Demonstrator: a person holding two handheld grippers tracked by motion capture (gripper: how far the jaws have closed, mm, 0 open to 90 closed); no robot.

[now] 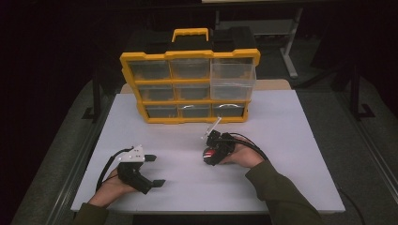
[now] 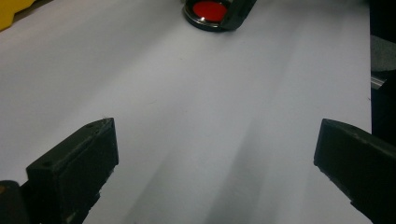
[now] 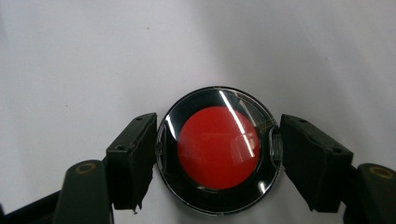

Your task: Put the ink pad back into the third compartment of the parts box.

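Observation:
A round black disc with a red centre under a clear lid (image 3: 218, 149) lies on the white table (image 1: 281, 140). My right gripper (image 3: 218, 154) points down at it with both black pads pressed against the disc's rim. In the high view the disc (image 1: 208, 153) shows red under the right gripper (image 1: 210, 154) at mid-table. From the left gripper view the same disc (image 2: 210, 10) sits far ahead with a black jaw beside it. My left gripper (image 1: 156, 169) rests near the table's front left, jaws wide apart, nothing between its fingers (image 2: 77, 161).
A yellow organiser case (image 1: 190, 86) with clear drawers stands upright at the back of the table, its handle on top. One upper right drawer (image 1: 233, 79) sticks out forward. The table's front edge runs just behind both forearms.

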